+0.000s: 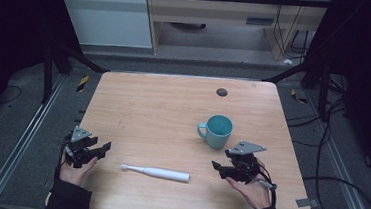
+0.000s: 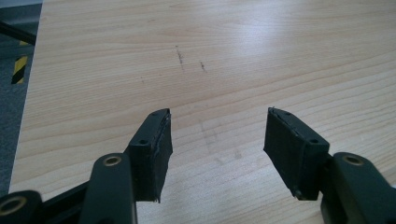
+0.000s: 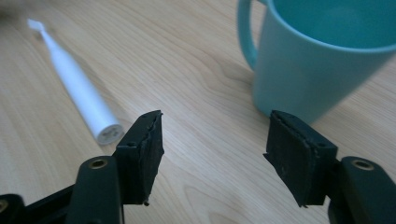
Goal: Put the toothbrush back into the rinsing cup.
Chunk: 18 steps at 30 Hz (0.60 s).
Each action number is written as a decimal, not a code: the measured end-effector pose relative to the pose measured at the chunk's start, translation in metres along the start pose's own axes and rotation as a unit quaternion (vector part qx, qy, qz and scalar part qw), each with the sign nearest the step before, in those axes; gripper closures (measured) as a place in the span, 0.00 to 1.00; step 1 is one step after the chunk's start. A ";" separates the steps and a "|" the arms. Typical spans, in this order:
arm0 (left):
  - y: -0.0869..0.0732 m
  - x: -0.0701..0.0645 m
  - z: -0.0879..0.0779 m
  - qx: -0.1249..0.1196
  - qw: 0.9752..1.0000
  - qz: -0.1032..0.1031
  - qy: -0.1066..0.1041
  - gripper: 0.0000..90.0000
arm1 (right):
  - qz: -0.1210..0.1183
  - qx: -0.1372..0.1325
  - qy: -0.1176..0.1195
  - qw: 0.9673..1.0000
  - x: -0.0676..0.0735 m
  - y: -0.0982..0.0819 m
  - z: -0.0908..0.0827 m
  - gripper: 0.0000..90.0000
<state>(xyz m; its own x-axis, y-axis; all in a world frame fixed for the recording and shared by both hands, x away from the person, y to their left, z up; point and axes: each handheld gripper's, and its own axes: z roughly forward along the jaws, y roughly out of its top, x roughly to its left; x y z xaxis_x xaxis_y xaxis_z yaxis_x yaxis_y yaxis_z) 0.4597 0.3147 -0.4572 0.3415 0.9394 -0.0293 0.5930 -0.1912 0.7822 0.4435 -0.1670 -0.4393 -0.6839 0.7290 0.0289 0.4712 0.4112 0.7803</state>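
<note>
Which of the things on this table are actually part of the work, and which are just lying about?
In the work:
- white electric toothbrush, lying flat
- teal ceramic mug, upright
- right tool, open, nearest both

Lying about:
- small dark round disc at the wooden table's far edge

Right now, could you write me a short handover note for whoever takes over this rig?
Left gripper: open, nothing between its jaws, low over the table's near left corner.
Right gripper: jaws apart, nothing between them, low over the near right part, pointing between toothbrush and mug.
White electric toothbrush: lying flat near the front edge, between the two grippers, brush head toward the left gripper.
Teal mug: upright, looks empty, just beyond the right gripper, handle toward the left.
Done: nothing is held or moved that I can tell.
Left: probably gripping the toothbrush and standing it in the mug.
</note>
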 end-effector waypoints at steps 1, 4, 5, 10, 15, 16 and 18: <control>0.000 0.000 0.000 0.000 1.000 0.000 0.000 0.46 | 0.000 0.000 0.000 1.000 0.000 0.000 0.000 0.41; 0.001 -0.001 0.000 0.002 1.000 0.002 0.000 0.46 | -0.013 0.007 0.016 1.000 0.008 0.005 0.007 0.43; 0.001 -0.002 0.001 0.002 1.000 0.003 -0.001 0.46 | -0.020 0.012 0.020 1.000 0.010 0.007 0.009 0.44; 0.001 -0.001 0.001 0.003 1.000 0.004 -0.004 0.46 | -0.047 0.023 0.045 0.998 0.024 0.018 0.019 0.47; 0.001 -0.002 0.003 0.009 1.000 0.006 -0.005 0.46 | -0.074 0.049 0.065 0.994 0.039 0.023 0.033 0.46; 0.001 -0.002 0.004 0.009 1.000 0.006 -0.006 0.46 | -0.082 0.061 0.070 0.992 0.045 0.024 0.039 0.46; 0.001 -0.002 0.004 0.009 1.000 0.005 -0.007 0.46 | -0.089 0.064 0.073 0.991 0.047 0.024 0.042 0.46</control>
<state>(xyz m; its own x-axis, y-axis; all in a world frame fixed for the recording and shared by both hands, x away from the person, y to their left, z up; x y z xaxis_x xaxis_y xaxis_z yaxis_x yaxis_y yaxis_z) 0.4622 0.3113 -0.4586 0.3575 0.9334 -0.0292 0.6026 -0.2067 0.7708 0.4460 -0.1003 -0.4452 -0.8309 0.5564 -0.0043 0.3974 0.5989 0.6953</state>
